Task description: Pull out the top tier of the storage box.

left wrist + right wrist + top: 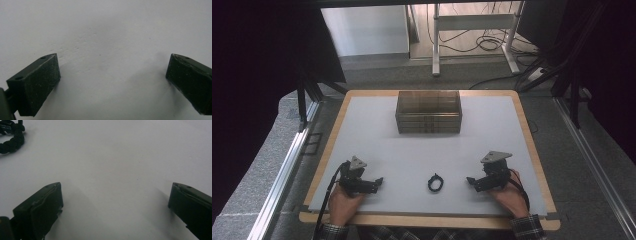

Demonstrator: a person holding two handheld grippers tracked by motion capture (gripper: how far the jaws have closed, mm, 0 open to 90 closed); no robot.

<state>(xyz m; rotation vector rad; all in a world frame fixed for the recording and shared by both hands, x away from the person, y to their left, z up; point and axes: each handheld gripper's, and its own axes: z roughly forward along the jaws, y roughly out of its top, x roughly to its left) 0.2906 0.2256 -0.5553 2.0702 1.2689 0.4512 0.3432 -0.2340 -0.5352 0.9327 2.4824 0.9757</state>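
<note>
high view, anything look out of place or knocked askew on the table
Nothing stands out. The black bracelet lies flat on the white table between the left gripper and right gripper, both open and empty. The clear drawer box sits square and shut.

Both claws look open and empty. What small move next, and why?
Probably ease the right claw toward the black band. The band lies loose on the mat between the claws, nearer the right one, whose jaws stand wide and empty. The left claw is open too, but farther off.
</note>
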